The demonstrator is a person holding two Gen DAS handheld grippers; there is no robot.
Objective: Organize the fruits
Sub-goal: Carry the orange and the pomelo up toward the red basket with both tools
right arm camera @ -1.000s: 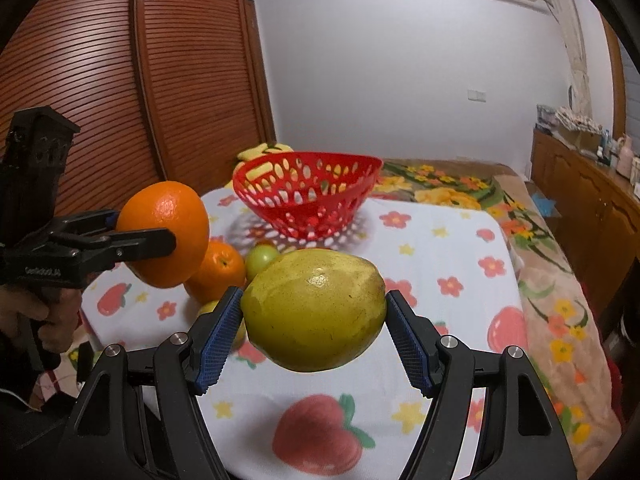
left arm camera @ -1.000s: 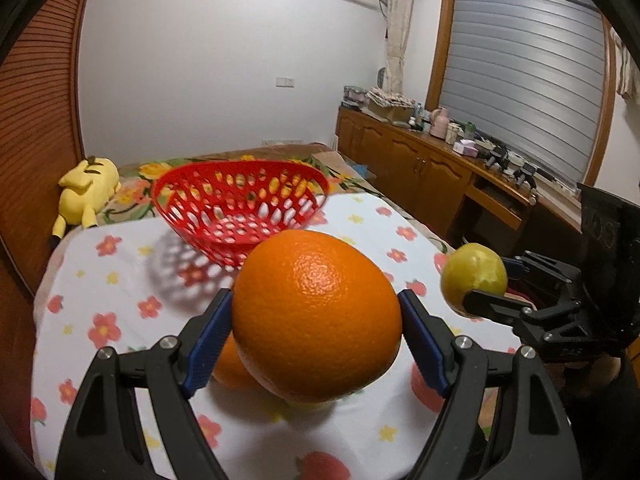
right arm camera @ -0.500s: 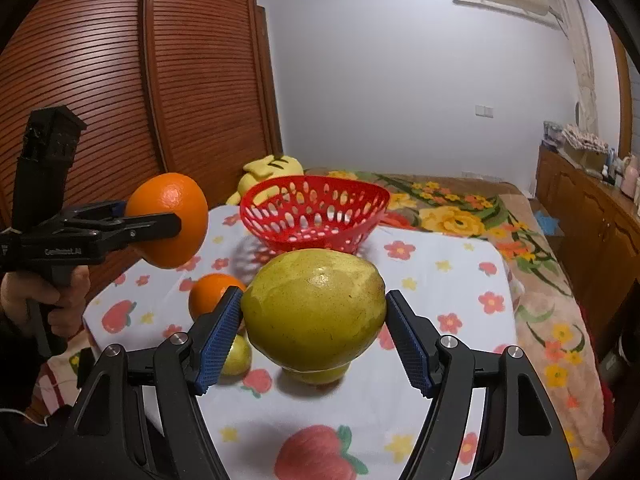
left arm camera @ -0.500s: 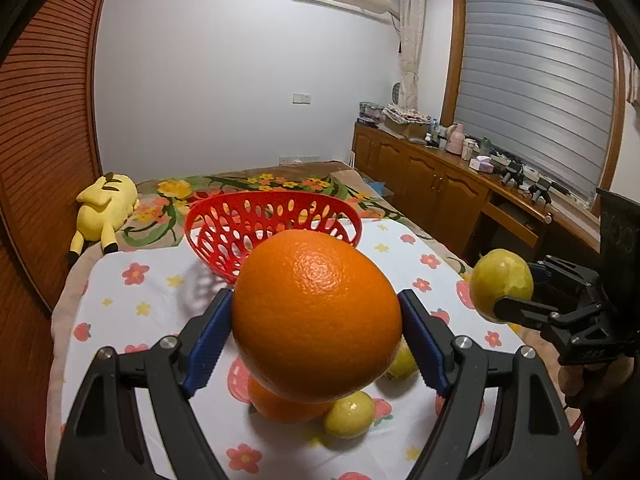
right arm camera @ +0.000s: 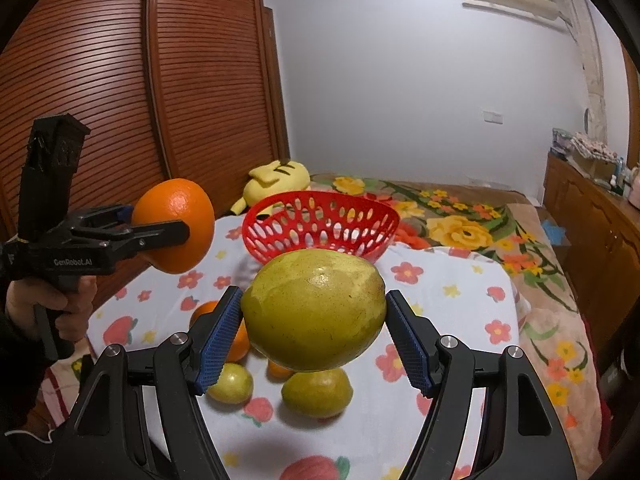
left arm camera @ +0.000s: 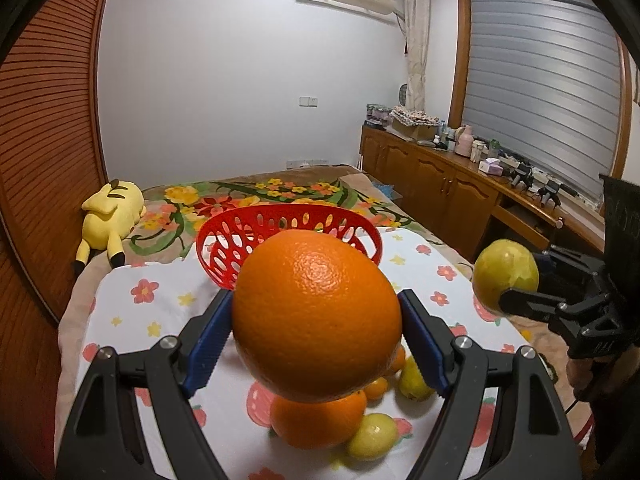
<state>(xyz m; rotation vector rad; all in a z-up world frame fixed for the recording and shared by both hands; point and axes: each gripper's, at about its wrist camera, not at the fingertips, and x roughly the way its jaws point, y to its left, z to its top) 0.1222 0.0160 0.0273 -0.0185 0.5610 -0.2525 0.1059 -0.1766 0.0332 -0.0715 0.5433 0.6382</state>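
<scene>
My left gripper (left arm camera: 316, 336) is shut on a large orange (left arm camera: 316, 312) and holds it high above the cloth; it also shows in the right wrist view (right arm camera: 176, 226). My right gripper (right arm camera: 314, 334) is shut on a yellow-green pear (right arm camera: 314, 316), also lifted; the pear shows in the left wrist view (left arm camera: 505, 278). The empty red basket (left arm camera: 288, 224) (right arm camera: 320, 224) stands beyond both grippers. On the cloth below lie an orange (left arm camera: 318, 420), small yellow-green fruits (left arm camera: 372, 436) (right arm camera: 316, 392) (right arm camera: 231, 383) and a small orange one (left arm camera: 377, 387).
The flowered white cloth (left arm camera: 160, 304) covers a bed. A yellow plush toy (left arm camera: 110, 208) lies at the far left by the wooden wardrobe doors (right arm camera: 120, 100). A wooden sideboard (left arm camera: 448, 188) with clutter runs along the right wall.
Both grippers have risen with their fruit, so the basket and the loose fruits now sit lower and farther off in both views.
</scene>
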